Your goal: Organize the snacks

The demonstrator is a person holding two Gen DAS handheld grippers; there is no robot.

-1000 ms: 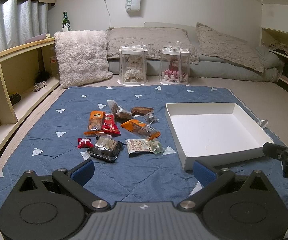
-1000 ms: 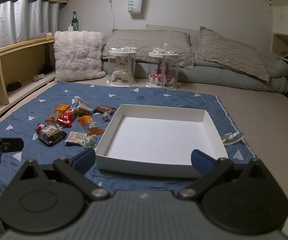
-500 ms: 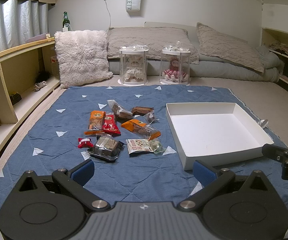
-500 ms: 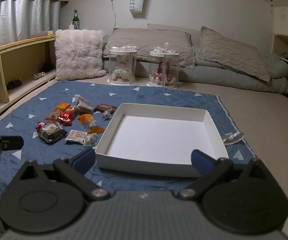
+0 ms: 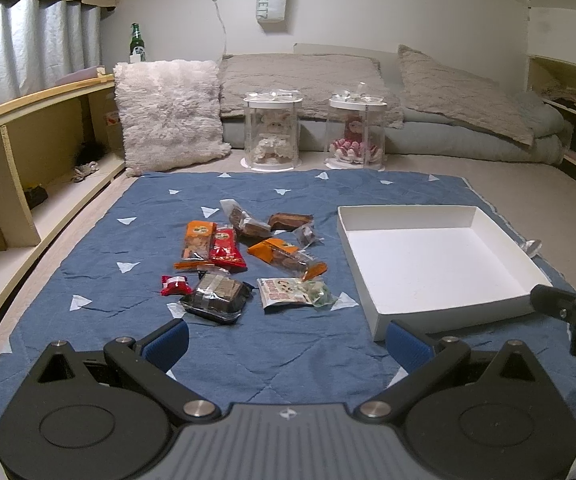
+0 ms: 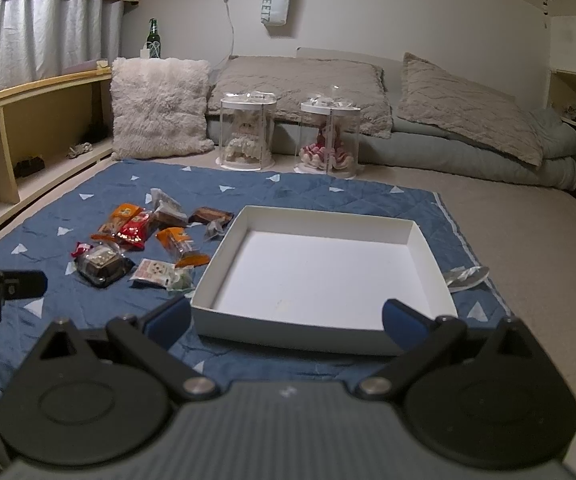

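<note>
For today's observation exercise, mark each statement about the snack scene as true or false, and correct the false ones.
1. The white box holds no snacks. True.
2. The left tool grips a snack. False: it is open and holds nothing.
3. The snacks lie on the blue mat, on the left of the box. True.
4. The red packet lies inside the box. False: it lies on the mat among the other snacks.
5. The right tool is open and holds nothing. True.

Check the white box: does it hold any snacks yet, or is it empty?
Empty. The white box shows only its bare floor in both views; the snack packets all lie beside it on the blue mat.
</note>
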